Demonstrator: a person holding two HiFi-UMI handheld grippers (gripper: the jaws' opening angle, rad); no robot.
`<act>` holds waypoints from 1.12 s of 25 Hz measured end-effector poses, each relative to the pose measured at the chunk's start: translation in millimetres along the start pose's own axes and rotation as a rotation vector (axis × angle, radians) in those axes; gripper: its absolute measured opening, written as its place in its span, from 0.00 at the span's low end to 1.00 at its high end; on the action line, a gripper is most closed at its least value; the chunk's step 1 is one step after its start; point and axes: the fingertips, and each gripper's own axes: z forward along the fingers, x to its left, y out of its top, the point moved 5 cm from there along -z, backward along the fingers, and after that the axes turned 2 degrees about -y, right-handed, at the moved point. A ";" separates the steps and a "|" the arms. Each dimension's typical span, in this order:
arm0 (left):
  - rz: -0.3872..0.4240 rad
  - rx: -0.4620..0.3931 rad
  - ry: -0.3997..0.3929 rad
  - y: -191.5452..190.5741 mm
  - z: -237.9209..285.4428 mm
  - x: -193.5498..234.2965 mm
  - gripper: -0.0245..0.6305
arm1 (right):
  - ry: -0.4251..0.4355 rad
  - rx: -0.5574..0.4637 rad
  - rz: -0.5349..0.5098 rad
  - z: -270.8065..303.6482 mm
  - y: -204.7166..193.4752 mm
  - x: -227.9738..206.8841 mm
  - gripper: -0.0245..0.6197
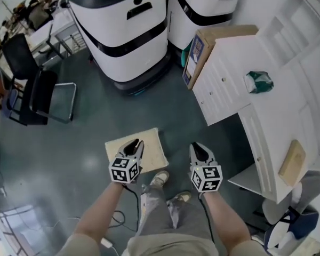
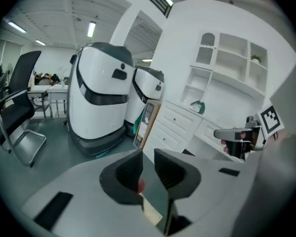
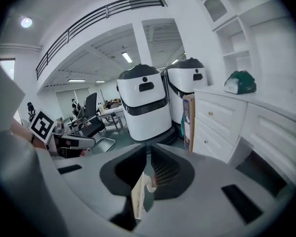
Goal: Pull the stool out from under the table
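A low stool with a square beige top [image 1: 149, 143] stands on the grey-green floor just ahead of the person's shoes, out in the open to the left of the white table [image 1: 277, 116]. Both grippers are held side by side above its near edge. My left gripper [image 1: 135, 142] [image 2: 148, 154] has its jaws drawn close, with a narrow empty gap between them. My right gripper [image 1: 198, 145] [image 3: 148, 149] has its jaws together and holds nothing. A strip of the beige top [image 2: 150, 209] [image 3: 138, 196] shows below each pair of jaws.
Two big white-and-black machines [image 1: 125, 31] stand ahead. A cardboard box [image 1: 200, 49] leans against the table's drawer end. A green object [image 1: 258, 81] and a wooden block [image 1: 292, 161] lie on the table. A black chair [image 1: 29, 84] is at left, a blue-and-white seat [image 1: 288, 220] at lower right.
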 end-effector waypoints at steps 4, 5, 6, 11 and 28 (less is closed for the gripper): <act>0.124 -0.024 -0.100 53.8 1.4 -59.5 0.17 | -0.040 -0.055 0.082 -46.6 44.2 -17.8 0.10; 0.144 -0.028 -0.123 66.5 0.5 -73.4 0.17 | -0.049 -0.073 0.096 -59.1 55.6 -20.9 0.10; 0.162 -0.030 -0.144 79.1 -0.4 -86.3 0.16 | -0.061 -0.093 0.106 -71.4 67.0 -23.8 0.10; 0.276 -0.056 -0.214 136.6 -6.4 -141.8 0.11 | -0.129 -0.184 0.113 -127.0 113.5 -39.4 0.09; 0.501 -0.225 -0.529 249.2 -69.5 -347.0 0.08 | -0.350 -0.518 0.048 -349.5 221.5 -75.6 0.08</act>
